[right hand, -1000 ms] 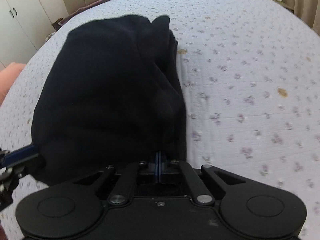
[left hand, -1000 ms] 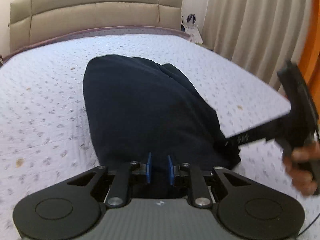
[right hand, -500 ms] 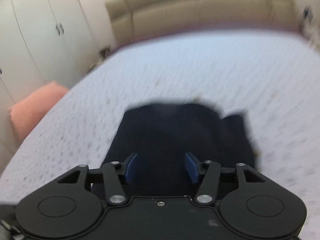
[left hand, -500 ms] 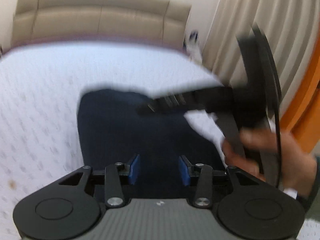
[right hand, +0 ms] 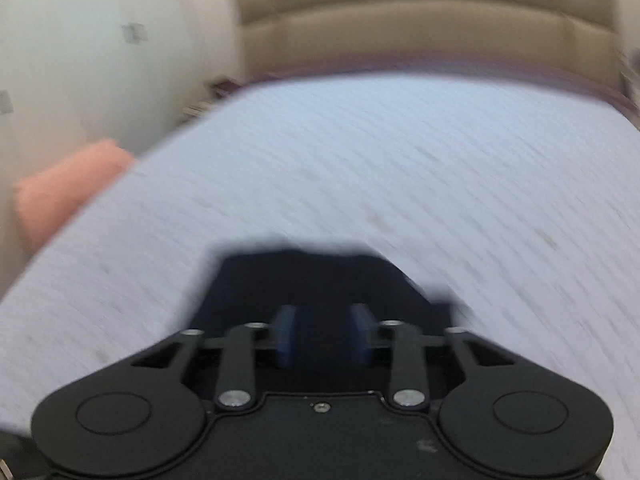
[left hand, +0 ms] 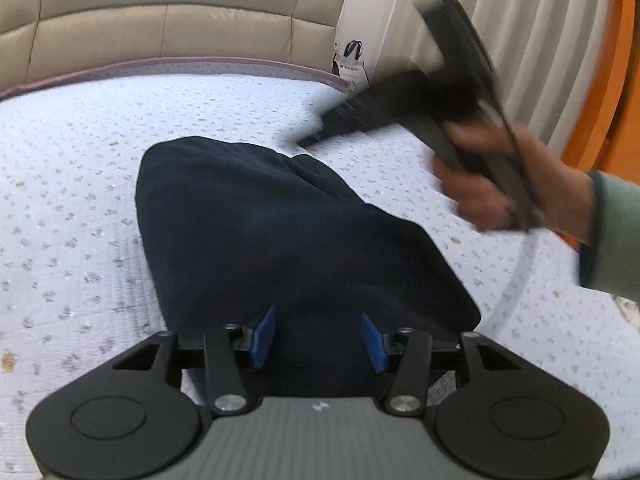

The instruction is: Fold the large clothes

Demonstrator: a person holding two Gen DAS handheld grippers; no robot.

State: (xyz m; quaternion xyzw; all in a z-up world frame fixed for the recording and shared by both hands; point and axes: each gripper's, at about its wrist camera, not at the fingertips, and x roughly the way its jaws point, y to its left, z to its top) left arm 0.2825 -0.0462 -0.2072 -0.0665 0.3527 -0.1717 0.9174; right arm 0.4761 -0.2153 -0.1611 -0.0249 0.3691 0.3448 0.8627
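Note:
A dark navy garment (left hand: 280, 232) lies folded in a long bundle on the bed, running away from me. My left gripper (left hand: 318, 340) is open and empty just above its near edge. My right gripper (right hand: 322, 334) is open and empty, raised above the garment (right hand: 312, 280); that view is blurred by motion. In the left wrist view the right gripper's body (left hand: 440, 92), held in a hand, hangs in the air at the upper right, above the bed.
The bed (left hand: 80, 184) has a pale floral quilt and a beige padded headboard (left hand: 168, 28). Curtains (left hand: 532, 28) hang at the right. A pink cushion (right hand: 60, 188) and white wardrobe (right hand: 80, 60) stand left of the bed.
Both grippers have opened and let go of the garment's near edge, which now lies on the bed. Both have lifted away; the right one has swung up to the right.

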